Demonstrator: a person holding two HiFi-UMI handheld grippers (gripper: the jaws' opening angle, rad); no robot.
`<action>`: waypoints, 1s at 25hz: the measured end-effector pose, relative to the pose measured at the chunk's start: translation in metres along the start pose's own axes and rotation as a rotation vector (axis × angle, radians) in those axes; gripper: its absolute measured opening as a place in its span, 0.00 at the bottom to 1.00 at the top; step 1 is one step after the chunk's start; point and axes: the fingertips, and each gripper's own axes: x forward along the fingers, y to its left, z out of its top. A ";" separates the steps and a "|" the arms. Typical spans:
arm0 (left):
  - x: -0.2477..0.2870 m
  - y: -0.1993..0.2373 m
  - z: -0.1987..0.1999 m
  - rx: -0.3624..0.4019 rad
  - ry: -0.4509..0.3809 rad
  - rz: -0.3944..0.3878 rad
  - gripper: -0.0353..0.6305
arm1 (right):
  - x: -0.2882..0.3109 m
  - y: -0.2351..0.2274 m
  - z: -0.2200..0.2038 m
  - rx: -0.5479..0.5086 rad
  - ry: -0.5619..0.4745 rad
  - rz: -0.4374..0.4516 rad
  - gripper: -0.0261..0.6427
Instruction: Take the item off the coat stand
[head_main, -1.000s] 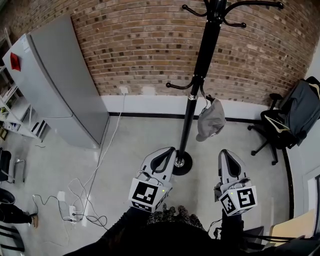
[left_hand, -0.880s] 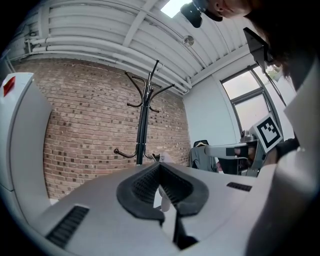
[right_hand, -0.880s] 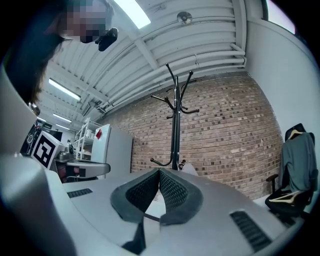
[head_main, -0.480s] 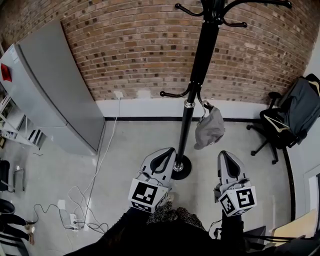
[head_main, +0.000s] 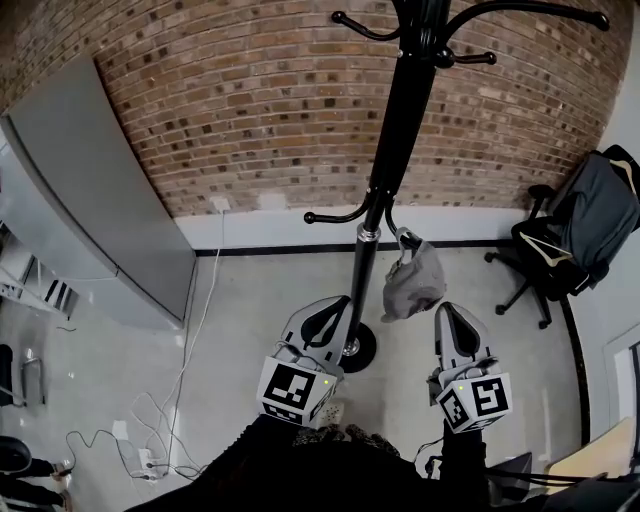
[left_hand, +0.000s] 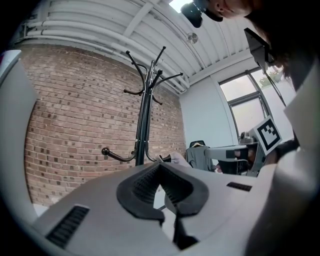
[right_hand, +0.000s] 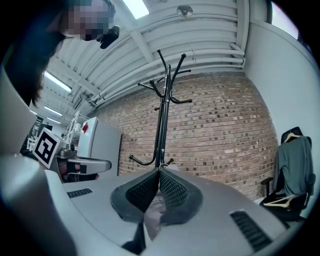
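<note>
cap (head_main: 413, 283) hangs on coat stand (head_main: 400, 120), ahead of both, untouched | left tool (head_main: 335, 302) closed, empty | right tool (head_main: 447, 310) closed, empty

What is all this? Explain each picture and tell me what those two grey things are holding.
No robot here: a person holds two tools, the left gripper and the right gripper. The head view looks down from the person's head; the two gripper views come from cameras riding on each gripper, looking along its jaws. Both are shut and hold nothing. Ahead, a black coat stand rises from the grey floor, with a grey cap hanging on a low hook. An office chair stands at the right, a grey cabinet at the left.
</note>
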 end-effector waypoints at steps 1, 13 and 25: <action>0.004 0.002 0.001 0.001 -0.003 -0.006 0.05 | 0.003 -0.002 -0.001 0.001 0.002 -0.004 0.05; 0.037 0.018 -0.008 -0.007 0.013 -0.041 0.05 | 0.031 -0.022 -0.021 -0.036 0.060 0.010 0.28; 0.047 0.027 -0.011 -0.003 0.018 -0.055 0.05 | 0.062 -0.035 -0.071 -0.029 0.190 0.069 0.54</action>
